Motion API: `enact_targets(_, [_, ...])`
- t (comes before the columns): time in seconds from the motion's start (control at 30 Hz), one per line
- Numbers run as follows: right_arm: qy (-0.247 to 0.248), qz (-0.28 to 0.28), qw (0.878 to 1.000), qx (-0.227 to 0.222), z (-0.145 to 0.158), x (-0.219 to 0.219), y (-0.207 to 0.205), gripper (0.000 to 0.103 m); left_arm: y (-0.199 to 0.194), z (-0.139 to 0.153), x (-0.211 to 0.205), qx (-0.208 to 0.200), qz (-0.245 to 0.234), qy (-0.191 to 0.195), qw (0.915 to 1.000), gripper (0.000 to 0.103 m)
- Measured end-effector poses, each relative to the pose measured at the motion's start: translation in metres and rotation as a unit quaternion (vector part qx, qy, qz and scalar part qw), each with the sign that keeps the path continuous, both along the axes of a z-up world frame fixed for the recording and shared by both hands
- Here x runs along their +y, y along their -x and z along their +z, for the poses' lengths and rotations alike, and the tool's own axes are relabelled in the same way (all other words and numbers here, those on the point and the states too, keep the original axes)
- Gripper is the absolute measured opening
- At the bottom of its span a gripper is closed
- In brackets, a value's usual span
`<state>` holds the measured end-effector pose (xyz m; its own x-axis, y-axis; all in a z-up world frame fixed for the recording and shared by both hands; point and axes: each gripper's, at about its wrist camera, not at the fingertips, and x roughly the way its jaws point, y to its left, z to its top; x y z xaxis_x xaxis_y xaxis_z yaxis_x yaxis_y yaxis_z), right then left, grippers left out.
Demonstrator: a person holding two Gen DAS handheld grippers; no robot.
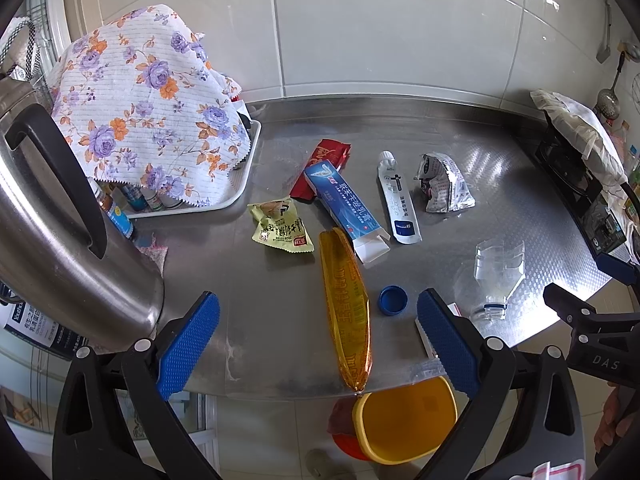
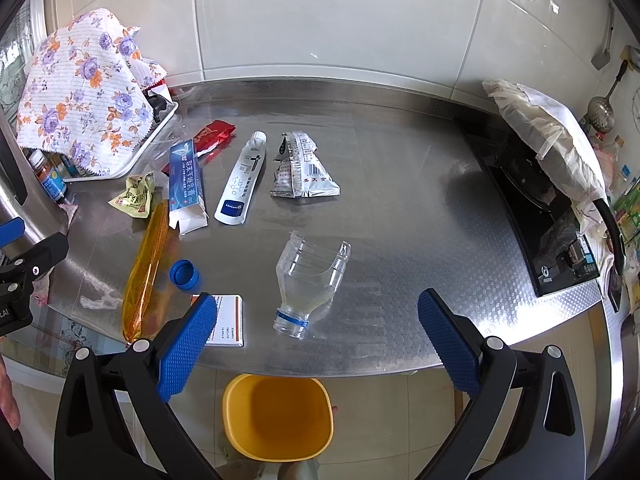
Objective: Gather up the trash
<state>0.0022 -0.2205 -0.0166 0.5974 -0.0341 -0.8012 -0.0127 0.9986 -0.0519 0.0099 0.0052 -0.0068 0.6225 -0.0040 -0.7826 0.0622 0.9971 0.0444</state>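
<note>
From the left wrist, the left gripper (image 1: 318,332) has its fingers wide apart, holding nothing. A long orange wrapper (image 1: 347,308) lies between them on the counter (image 1: 280,280), beside a blue cap (image 1: 393,300).

From the right wrist, the right gripper (image 2: 318,336) is spread apart too. A cut plastic bottle (image 2: 310,280) lies between its fingers, and the yellow bin (image 2: 278,416) sits below the counter's near edge.

Whatever stands in the white tray (image 1: 240,190) is largely covered by the floral cloth (image 1: 148,104), with only the lower parts of a few small bottles (image 1: 138,198) left exposed beneath its hem. In the left wrist view the small white box (image 1: 426,336) is mostly hidden behind a blue finger pad (image 1: 446,336), and the yellow bin (image 1: 404,420) is partly masked by the counter edge. The pan on the stove (image 2: 536,216) is concealed under a white cloth (image 2: 548,132), and the print on the wrappers is too small to be read.
</note>
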Motion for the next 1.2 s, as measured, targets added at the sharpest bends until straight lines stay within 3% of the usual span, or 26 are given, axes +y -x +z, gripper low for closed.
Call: enact_targets(1.2, [-0.001,-0.004,1.0,0.003,-0.0003,-0.0028,0.0053,0.1,0.0018,-0.0042,0.0006,0.011,0.005,0.012,0.9999,0.098])
